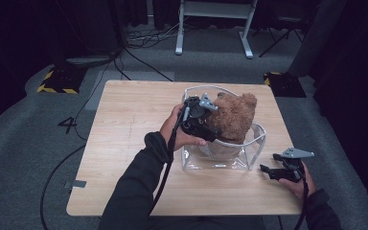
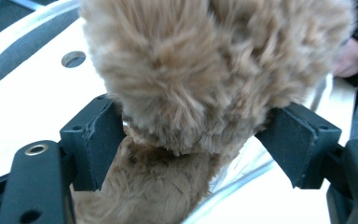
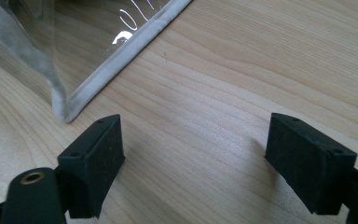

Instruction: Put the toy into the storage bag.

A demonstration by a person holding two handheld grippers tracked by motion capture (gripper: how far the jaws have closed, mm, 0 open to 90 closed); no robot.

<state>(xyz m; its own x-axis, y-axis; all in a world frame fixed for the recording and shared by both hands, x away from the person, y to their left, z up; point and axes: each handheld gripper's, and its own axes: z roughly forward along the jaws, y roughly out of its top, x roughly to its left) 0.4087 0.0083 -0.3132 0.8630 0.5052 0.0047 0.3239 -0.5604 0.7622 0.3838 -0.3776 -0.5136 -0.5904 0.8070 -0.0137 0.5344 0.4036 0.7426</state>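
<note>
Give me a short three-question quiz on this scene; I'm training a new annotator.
1. True or false: the teddy bear sits in the clear bag.
2. What lies between the right gripper pads: A) wood tabletop, B) bear, C) cable?
3. Which gripper reaches the bear?

Key:
1. True.
2. A; its jaws stand open over the table.
3. The left gripper, fur between its pads, not squeezed.

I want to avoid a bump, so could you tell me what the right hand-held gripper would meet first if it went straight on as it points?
Probably the corner of the clear bag, though depth is unclear.
</note>
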